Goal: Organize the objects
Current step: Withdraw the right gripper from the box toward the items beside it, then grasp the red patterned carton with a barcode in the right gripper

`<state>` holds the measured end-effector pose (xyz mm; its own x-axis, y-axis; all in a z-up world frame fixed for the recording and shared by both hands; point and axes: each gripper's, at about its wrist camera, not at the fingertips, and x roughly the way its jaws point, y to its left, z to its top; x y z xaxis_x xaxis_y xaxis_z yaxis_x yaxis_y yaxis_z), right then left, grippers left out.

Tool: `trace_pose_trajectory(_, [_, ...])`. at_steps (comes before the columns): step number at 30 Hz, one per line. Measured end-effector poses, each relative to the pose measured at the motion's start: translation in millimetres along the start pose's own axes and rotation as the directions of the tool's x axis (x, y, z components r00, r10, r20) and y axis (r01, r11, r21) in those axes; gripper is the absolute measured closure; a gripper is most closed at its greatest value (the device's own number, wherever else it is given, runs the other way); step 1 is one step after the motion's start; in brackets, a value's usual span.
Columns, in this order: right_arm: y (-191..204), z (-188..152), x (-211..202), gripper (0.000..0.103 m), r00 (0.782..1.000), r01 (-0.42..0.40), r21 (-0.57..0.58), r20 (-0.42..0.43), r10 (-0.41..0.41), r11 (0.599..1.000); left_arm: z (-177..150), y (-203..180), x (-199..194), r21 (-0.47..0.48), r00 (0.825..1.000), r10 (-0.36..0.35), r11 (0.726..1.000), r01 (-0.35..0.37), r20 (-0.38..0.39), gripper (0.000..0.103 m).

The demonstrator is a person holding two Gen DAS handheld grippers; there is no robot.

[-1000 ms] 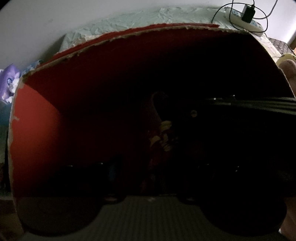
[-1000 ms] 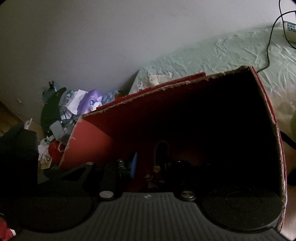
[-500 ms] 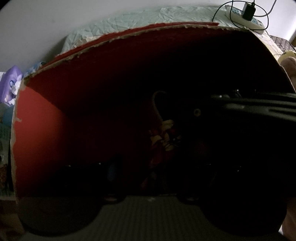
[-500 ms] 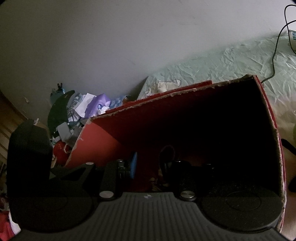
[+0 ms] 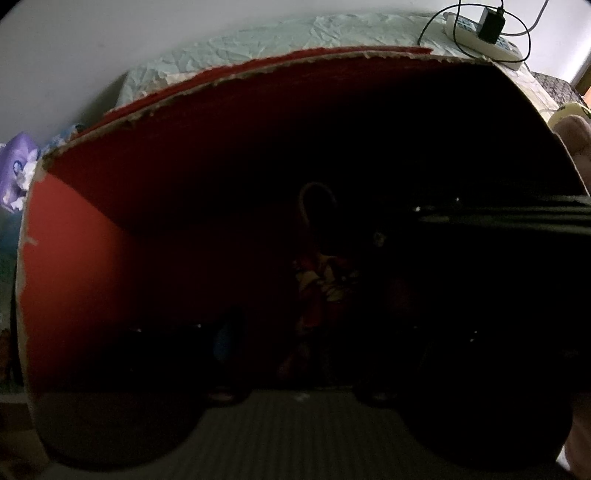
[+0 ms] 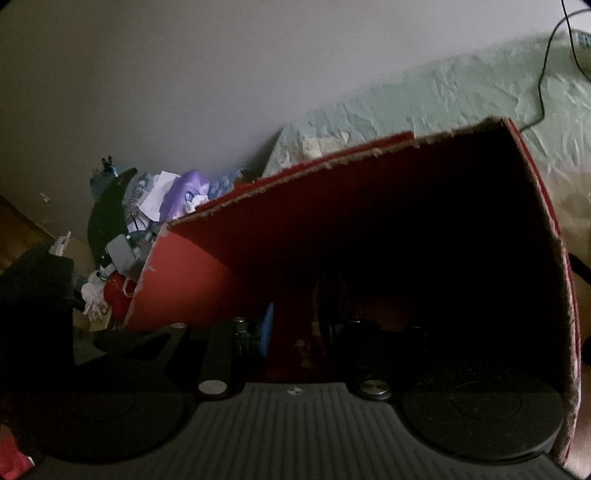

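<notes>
An open red cardboard box (image 5: 74, 277) fills the left wrist view, its inside very dark. On its floor stands a small red and yellow patterned item (image 5: 328, 280) with a loop on top. My left gripper (image 5: 299, 343) reaches into the box, its dim fingers either side of the item. From the right, the right gripper's black fingers (image 5: 480, 221) reach in beside the loop. In the right wrist view the box (image 6: 192, 280) lies ahead. My right gripper (image 6: 310, 328), one pad blue, straddles the dark item (image 6: 317, 332); contact is hidden by shadow.
The box rests on a crinkled pale green sheet (image 6: 443, 103) beside a grey wall. A power strip with a charger (image 5: 487, 26) lies behind it. A clutter pile with a purple pack (image 6: 184, 192) sits left of the box. A hand (image 5: 576, 136) shows at the right edge.
The right wrist camera has tilted up, so more wall shows. The item's loop now reads as a full ring. The right gripper's fingers have dropped slightly inside the box.
</notes>
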<state>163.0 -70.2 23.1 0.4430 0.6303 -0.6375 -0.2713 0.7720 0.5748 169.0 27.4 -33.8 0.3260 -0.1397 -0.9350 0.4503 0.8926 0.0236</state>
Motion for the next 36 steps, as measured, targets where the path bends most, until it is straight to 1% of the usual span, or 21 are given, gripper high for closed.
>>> trace_pose_trajectory(3, [-1.4, 1.3, 1.6, 0.072, 1.0, 0.006, 0.017, -0.017, -0.006, 1.0, -0.6, -1.2, -1.1, -0.001, 1.0, 0.014, 1.0, -0.014, 0.021, 0.029])
trace_pose_trajectory(8, [-1.1, 0.0, -1.5, 0.071, 1.0, -0.013, 0.004, -0.009, 0.013, 1.0, -0.8, 3.4, -12.5, 0.005, 0.993, 0.065, 0.998, -0.066, 0.099, 0.029])
trace_pose_trajectory(9, [-2.0, -0.2, -3.2, 0.071, 1.0, -0.021, 0.005, -0.003, 0.021, 1.0, -2.0, 7.0, -15.5, -0.001, 0.99, 0.065, 0.998, -0.065, 0.122, 0.029])
trace_pose_trajectory(10, [-2.7, 0.0, -4.7, 0.071, 1.0, -0.027, 0.006, 0.006, 0.027, 1.0, -11.1, 15.7, -22.8, -0.015, 0.987, 0.067, 0.998, -0.065, 0.144, 0.029])
trace_pose_trajectory(11, [-3.2, -0.1, -6.6, 0.071, 0.999, -0.034, 0.007, 0.015, 0.033, 0.999, -10.5, 27.0, -23.7, -0.03, 0.984, 0.069, 0.997, -0.065, 0.165, 0.029])
trace_pose_trajectory(13, [-2.2, 0.7, -8.4, 0.071, 0.999, -0.042, 0.003, 0.018, 0.042, 0.999, -11.8, 33.3, -35.3, -0.063, 0.975, 0.073, 0.996, -0.061, 0.208, 0.029])
trace_pose_trajectory(15, [-1.2, 0.8, -14.2, 0.071, 0.999, -0.031, -0.004, 0.032, 0.031, 1.0, -19.4, 38.2, -51.6, -0.089, 0.966, 0.093, 0.993, -0.073, 0.243, 0.029])
trace_pose_trajectory(16, [0.5, 0.5, -17.8, 0.071, 0.999, -0.026, -0.017, 0.041, 0.027, 1.0, -27.7, 28.4, -68.2, -0.101, 0.96, 0.099, 0.992, -0.075, 0.263, 0.029])
trace_pose_trajectory(18, [5.2, -0.9, -28.5, 0.071, 0.998, -0.031, -0.048, 0.06, 0.033, 0.998, -44.7, 32.1, -89.8, -0.136, 0.947, 0.104, 0.989, -0.065, 0.303, 0.028])
trace_pose_trajectory(22, [14.9, 0.2, -46.8, 0.07, 0.991, -0.095, -0.07, 0.091, 0.102, 0.993, -76.4, 41.4, -128.8, -0.203, 0.922, 0.114, 0.978, -0.039, 0.37, 0.024])
trace_pose_trajectory(25, [24.6, -0.8, -60.5, 0.063, 0.981, -0.142, -0.109, 0.115, 0.154, 0.984, -101.2, 46.4, -150.7, -0.228, 0.909, 0.136, 0.973, -0.046, 0.393, 0.023])
trace_pose_trajectory(27, [32.0, -2.3, -68.7, 0.062, 0.972, -0.185, -0.139, 0.122, 0.202, 0.973, -115.8, 50.5, -158.2, -0.244, 0.909, 0.134, 0.969, -0.037, 0.395, 0.022])
trace_pose_trajectory(29, [40.7, -5.2, -75.4, 0.062, 0.96, -0.236, -0.17, 0.108, 0.256, 0.957, -129.7, 53.7, -160.2, -0.261, 0.916, 0.118, 0.965, -0.015, 0.384, 0.021])
trace_pose_trajectory(30, [45.8, -6.7, -78.8, 0.062, 0.952, -0.271, -0.195, 0.092, 0.293, 0.942, -136.5, 55.1, -160.3, -0.268, 0.921, 0.112, 0.963, -0.009, 0.373, 0.021])
trace_pose_trajectory(32, [57.2, -10.7, -82.7, 0.062, 0.933, -0.34, -0.245, 0.033, 0.358, 0.908, -149.6, 57.0, -158.8, -0.275, 0.932, 0.097, 0.961, 0.003, 0.348, 0.019])
trace_pose_trajectory(33, [62.7, -13.5, -81.9, 0.062, 0.926, -0.365, -0.264, -0.001, 0.378, 0.893, -155.7, 55.6, -155.9, -0.277, 0.939, 0.09, 0.961, 0.005, 0.331, 0.017])
trace_pose_trajectory(34, [67.6, -17.0, -81.3, 0.062, 0.92, -0.385, -0.283, -0.039, 0.391, 0.878, -161.7, 54.0, -152.5, -0.281, 0.946, 0.09, 0.96, 0.001, 0.312, 0.017])
trace_pose_trajectory(36, [75.7, -25.0, -76.1, 0.062, 0.913, -0.407, -0.297, -0.115, 0.391, 0.864, -172.9, 51.8, -146.1, -0.287, 0.958, 0.076, 0.958, 0.007, 0.278, 0.017])
